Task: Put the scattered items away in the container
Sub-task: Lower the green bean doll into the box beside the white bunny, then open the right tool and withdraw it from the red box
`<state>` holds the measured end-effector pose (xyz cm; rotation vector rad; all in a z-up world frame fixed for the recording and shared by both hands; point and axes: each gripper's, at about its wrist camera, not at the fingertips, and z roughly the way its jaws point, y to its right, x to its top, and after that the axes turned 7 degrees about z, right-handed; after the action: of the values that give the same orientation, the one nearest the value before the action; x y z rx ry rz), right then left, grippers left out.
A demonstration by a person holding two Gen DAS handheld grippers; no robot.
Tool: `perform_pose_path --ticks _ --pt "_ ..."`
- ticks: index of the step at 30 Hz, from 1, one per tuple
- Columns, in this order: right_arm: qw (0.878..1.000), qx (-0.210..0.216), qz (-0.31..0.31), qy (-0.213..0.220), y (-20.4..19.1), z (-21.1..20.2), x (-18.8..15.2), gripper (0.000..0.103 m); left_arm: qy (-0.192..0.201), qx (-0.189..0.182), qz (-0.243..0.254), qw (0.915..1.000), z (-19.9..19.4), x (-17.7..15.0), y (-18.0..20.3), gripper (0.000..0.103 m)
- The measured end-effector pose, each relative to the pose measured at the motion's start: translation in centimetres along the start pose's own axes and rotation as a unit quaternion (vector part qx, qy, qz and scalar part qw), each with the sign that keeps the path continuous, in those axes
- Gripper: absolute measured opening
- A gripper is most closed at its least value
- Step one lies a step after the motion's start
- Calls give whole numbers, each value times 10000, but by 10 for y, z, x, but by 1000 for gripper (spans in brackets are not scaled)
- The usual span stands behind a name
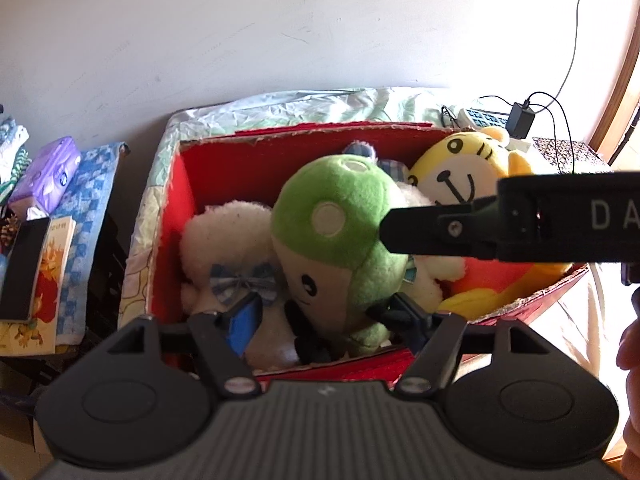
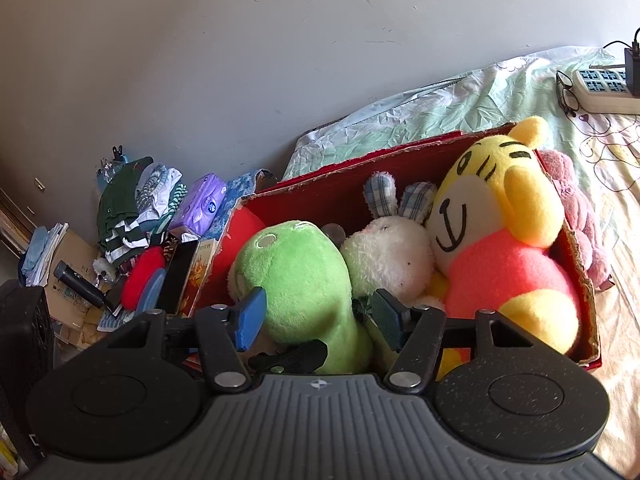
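Red cardboard box [image 2: 320, 188] on bedsheet [image 2: 460, 96], packed: green plush [image 2: 304, 276], white rabbit [image 2: 392, 252], yellow tiger [image 2: 500, 208]; little free room inside. Right gripper [image 2: 316, 320] straddles green plush, grip uncertain. Left gripper [image 1: 332, 320] released around it, above the near rim.

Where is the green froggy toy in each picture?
Left wrist view: the green plush toy sits mid-picture inside the red box, just ahead of the left claw.
Right wrist view: the toy is at lower centre, between the right claw's blue pads.
Shared landmark: the yellow tiger plush, to the toy's right in both.
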<state>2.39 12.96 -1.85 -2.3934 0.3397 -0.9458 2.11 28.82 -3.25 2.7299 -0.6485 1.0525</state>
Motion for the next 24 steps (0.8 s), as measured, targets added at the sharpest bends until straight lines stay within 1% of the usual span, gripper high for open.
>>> perform_pose_path --ticks 2,9,14,19,24 --pt "10000 17 35 2 1 -1 -2 62 -58 64 -59 9999 0 0 0 76" --pt "9999 20 146 78 5 -9 -6 62 -149 261 -115 9995 -1 2 5 77" --pt "9997 22 174 145 8 -15 -9 62 -257 500 -178 9983 -7 4 9 79" --pt "9996 0 208 196 11 -18 -13 62 -266 737 -181 9968 -17 4 14 81" --pt "9996 -32 151 254 12 -22 -17 62 -269 828 -228 9959 -23 4 16 82"
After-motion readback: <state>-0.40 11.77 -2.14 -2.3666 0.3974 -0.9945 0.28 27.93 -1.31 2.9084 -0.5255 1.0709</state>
